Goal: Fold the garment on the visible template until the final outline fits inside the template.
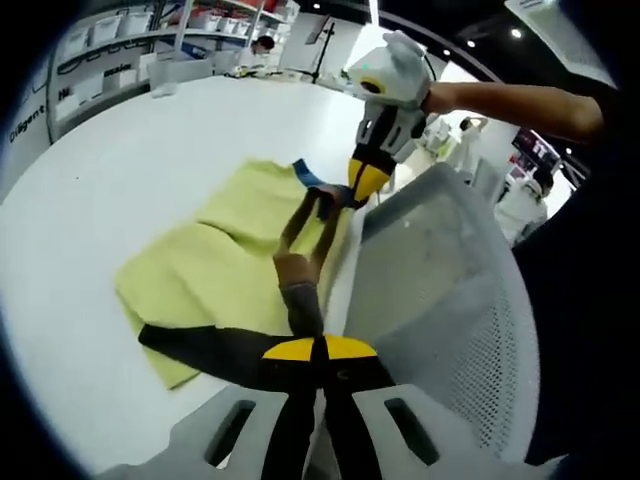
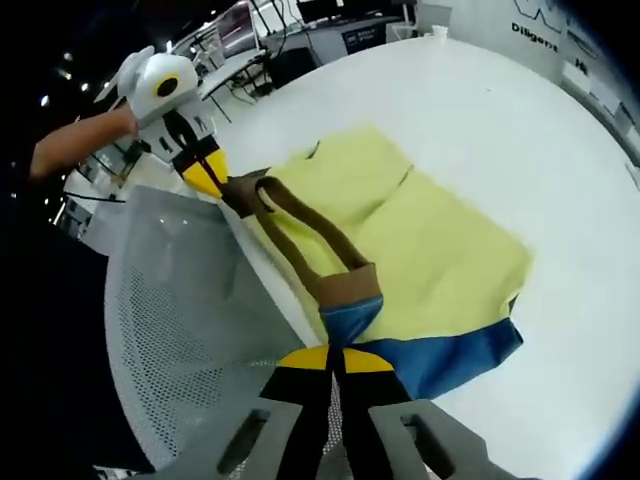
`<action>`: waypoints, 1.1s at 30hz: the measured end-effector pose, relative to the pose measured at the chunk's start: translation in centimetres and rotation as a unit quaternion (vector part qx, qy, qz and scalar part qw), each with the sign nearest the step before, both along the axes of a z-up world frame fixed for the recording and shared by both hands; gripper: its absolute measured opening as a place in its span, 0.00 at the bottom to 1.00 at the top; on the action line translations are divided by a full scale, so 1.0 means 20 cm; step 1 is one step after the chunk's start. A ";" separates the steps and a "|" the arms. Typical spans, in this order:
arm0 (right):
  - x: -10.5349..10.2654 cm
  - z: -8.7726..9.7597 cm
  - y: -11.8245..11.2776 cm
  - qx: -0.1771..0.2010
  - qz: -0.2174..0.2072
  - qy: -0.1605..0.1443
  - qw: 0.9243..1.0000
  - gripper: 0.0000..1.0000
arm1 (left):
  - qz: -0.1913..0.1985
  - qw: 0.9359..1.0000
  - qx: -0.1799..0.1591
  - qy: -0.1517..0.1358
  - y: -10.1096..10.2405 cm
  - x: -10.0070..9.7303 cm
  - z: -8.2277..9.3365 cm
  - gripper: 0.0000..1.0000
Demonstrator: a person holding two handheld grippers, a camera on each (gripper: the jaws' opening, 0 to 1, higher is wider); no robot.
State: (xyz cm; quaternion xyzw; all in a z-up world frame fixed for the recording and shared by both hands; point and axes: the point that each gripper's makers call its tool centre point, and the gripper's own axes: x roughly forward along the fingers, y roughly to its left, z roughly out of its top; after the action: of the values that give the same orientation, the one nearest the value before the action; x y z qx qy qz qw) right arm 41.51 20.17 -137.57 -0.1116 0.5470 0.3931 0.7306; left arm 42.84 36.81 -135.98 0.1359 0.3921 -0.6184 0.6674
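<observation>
In the left gripper view, my left gripper (image 1: 318, 352) was clamped on the garment's (image 1: 235, 265) brown strap, the yellow cloth lying flat near the table's (image 1: 130, 150) edge; in the right gripper view, my right gripper (image 2: 335, 362) pinched the blue end of the strap, which ran taut toward the other gripper; soft knit, a perforated grey panel (image 2: 190, 320) alongside.

I work in a lab or workshop: a white counter (image 1: 150, 150), shelves of storage bins (image 1: 110, 40), ceiling spotlights (image 1: 515, 33), cluttered workbenches (image 2: 300, 40).
</observation>
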 end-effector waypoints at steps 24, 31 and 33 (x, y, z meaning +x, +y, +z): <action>0.31 0.36 -0.11 0.023 0.081 -0.088 0.993 0.00 | 0.087 0.995 -0.037 -0.034 -0.07 0.34 0.28 0.00; 0.42 0.45 -0.15 0.020 0.088 -0.123 0.988 0.00 | 0.095 0.992 -0.052 -0.060 -0.14 0.46 0.38 0.00; 0.44 0.47 -0.15 0.022 0.092 -0.130 0.987 0.00 | 0.098 0.991 -0.053 -0.067 -0.15 0.50 0.40 0.00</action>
State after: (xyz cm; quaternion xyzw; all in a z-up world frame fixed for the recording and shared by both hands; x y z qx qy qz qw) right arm 50.21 17.22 -128.23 -0.1953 0.4260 0.4526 0.7586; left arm 52.76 33.85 -127.99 0.1022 0.3243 -0.5592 0.7561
